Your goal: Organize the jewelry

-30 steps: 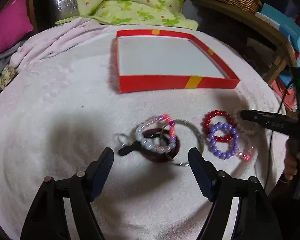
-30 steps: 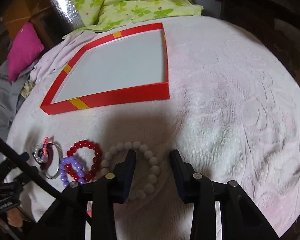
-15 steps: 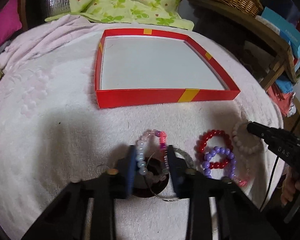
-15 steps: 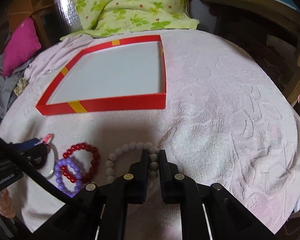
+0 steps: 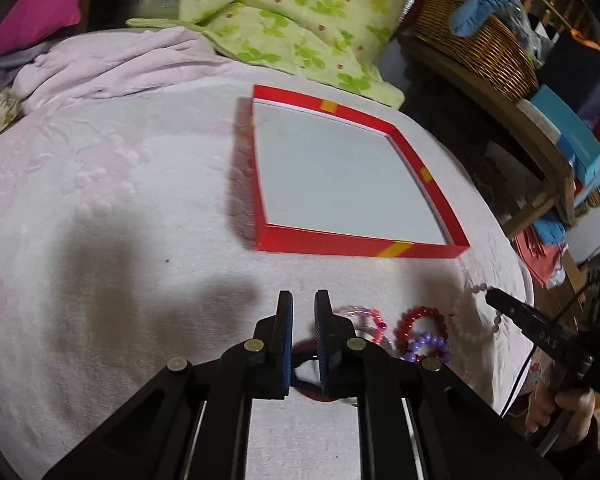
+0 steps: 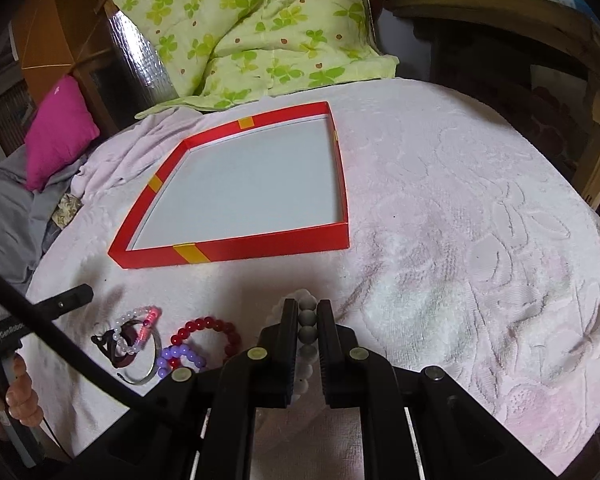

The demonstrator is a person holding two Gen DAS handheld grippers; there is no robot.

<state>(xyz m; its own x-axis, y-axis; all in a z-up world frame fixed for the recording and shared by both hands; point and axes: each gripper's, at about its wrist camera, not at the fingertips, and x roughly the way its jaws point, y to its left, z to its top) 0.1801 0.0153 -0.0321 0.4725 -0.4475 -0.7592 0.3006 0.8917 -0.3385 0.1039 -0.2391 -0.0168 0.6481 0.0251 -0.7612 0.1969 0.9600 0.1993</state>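
Both grippers have just closed: right gripper (image 6: 304, 312) now clenched on the white beads (image 6: 307, 322), left gripper (image 5: 301, 308) narrowed with nothing visibly between the tips; tray (image 6: 260, 246) still bare, loading likely next.

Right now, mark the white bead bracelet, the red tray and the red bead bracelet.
white bead bracelet (image 6: 308, 322): right wrist view, beads between the gripper fingers.
red tray (image 6: 260, 246): right wrist view, near wall.
red bead bracelet (image 6: 204, 324): right wrist view, top arc of beads.
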